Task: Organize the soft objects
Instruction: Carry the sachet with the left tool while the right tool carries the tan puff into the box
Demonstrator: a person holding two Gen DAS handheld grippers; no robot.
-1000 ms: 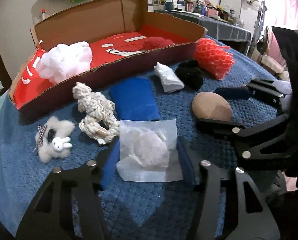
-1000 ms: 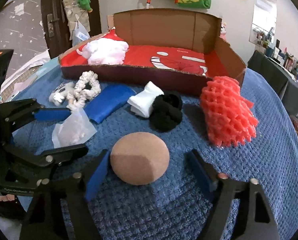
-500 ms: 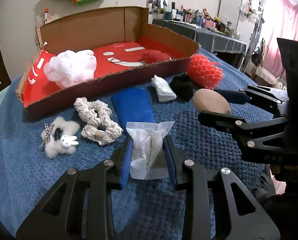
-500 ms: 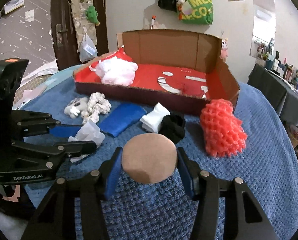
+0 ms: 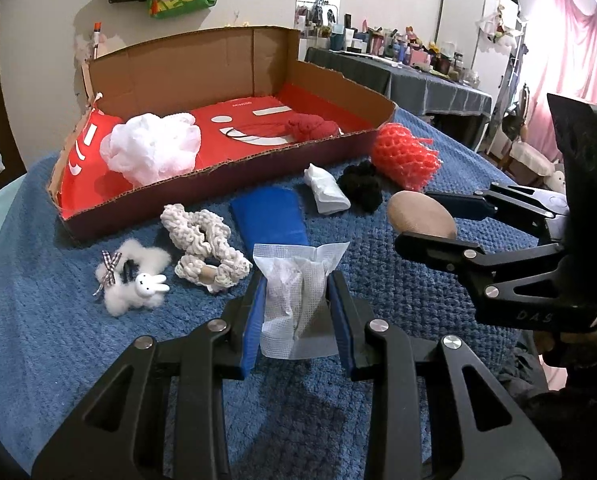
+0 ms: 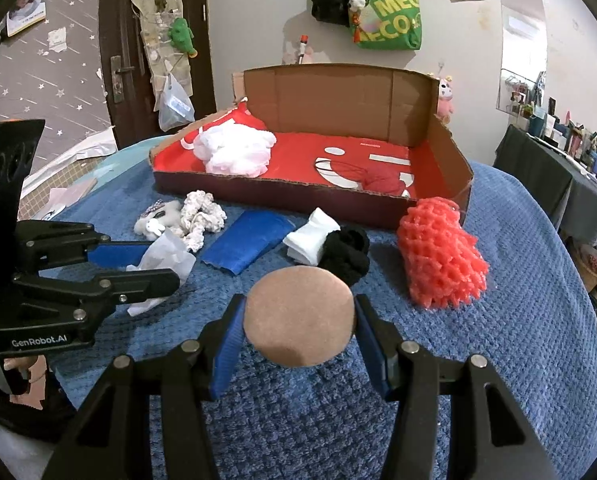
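Observation:
My left gripper (image 5: 296, 312) is shut on a white gauze packet (image 5: 298, 292) and holds it above the blue towel (image 5: 58, 340); it also shows in the right wrist view (image 6: 154, 260). My right gripper (image 6: 298, 320) is shut on a tan round sponge (image 6: 300, 320), lifted off the towel; the sponge also shows in the left wrist view (image 5: 420, 216). A cardboard box (image 5: 234, 64) with a red floor stands at the back. It holds a white mesh puff (image 5: 152, 152) and a red yarn ball (image 5: 310, 128).
On the towel lie a bunny hair clip (image 5: 132, 280), a cream rope scrunchie (image 5: 202, 244), a blue cloth (image 5: 270, 216), a white folded cloth (image 5: 324, 188), a black scrunchie (image 5: 360, 186) and a red foam net (image 5: 404, 156). A cluttered side table (image 5: 418, 80) stands to the right.
Both grippers closed on their objects and lifted them: the left on the gauze packet, the right on the tan sponge. Both have risen and tilted toward the box.

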